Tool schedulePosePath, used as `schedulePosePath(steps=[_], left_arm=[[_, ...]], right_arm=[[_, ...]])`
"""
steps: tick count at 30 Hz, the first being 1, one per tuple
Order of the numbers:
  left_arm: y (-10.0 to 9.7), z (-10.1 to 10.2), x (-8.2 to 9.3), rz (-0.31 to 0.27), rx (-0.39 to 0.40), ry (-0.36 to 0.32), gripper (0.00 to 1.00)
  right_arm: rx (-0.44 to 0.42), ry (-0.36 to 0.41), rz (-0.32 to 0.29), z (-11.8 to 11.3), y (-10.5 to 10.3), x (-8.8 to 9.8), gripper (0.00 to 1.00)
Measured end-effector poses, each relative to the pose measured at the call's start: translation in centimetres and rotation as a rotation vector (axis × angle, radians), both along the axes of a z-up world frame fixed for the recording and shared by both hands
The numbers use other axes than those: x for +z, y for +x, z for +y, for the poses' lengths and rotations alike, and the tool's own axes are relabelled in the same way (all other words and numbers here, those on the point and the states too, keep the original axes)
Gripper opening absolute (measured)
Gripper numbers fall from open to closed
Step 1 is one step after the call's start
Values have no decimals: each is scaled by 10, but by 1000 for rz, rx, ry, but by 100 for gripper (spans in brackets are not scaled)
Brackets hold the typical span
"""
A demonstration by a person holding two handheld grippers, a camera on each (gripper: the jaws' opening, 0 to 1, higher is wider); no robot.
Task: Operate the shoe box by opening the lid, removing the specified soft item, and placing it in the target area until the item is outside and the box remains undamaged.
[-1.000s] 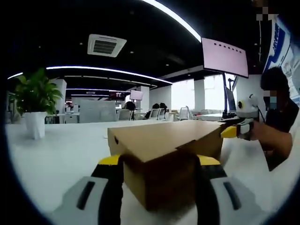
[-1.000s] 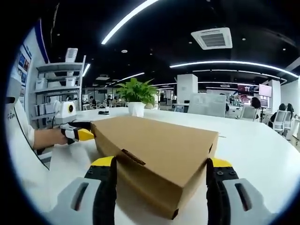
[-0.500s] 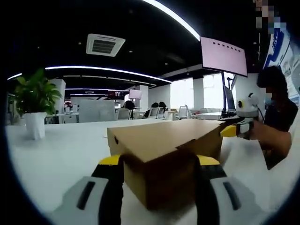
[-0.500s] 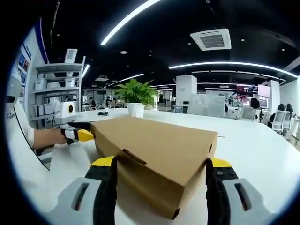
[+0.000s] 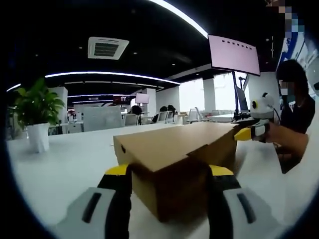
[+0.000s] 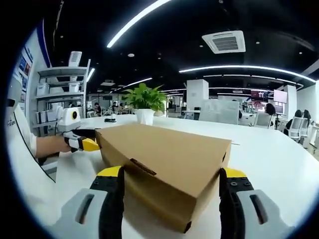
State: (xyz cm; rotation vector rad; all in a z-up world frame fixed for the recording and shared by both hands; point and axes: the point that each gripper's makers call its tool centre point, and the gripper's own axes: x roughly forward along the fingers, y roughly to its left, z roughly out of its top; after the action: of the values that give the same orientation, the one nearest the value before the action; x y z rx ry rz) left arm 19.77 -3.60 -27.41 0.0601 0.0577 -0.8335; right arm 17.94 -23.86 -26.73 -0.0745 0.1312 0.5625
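Observation:
A brown cardboard shoe box (image 5: pixel 174 149) lies on the white table (image 5: pixel 65 164) with its lid down. My left gripper (image 5: pixel 169 174) stands open, its yellow-tipped jaws on either side of the box's near corner. At the box's far right end I see the right gripper's yellow tip (image 5: pixel 244 134), held by a hand. The same box (image 6: pixel 169 159) sits between the wide-spread jaws of my open right gripper (image 6: pixel 172 177). The left gripper's yellow tip (image 6: pixel 84 143) rests at the box's far left corner. Whatever is inside the box is hidden.
A potted plant in a white pot (image 5: pixel 36 117) stands on the table beyond the box; it also appears behind the box as plant (image 6: pixel 145 102). A person in dark clothes (image 5: pixel 294 124) sits at the right. A shelf unit (image 6: pixel 62 94) stands at the left. Office chairs stand behind.
The left gripper view has tilted slightly, shifting the background. The box, its lid and both grippers keep their places.

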Motion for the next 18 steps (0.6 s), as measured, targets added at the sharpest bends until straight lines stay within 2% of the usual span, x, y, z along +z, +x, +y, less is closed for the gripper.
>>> schedulePosePath(steps=[13, 18], left_arm=[[-7, 1, 0, 2, 5, 5, 61], [-9, 2, 0, 10, 3, -1, 61]], right_arm=[[3, 2, -5, 2, -7, 0, 79], [4, 17, -24, -5, -3, 0, 79]])
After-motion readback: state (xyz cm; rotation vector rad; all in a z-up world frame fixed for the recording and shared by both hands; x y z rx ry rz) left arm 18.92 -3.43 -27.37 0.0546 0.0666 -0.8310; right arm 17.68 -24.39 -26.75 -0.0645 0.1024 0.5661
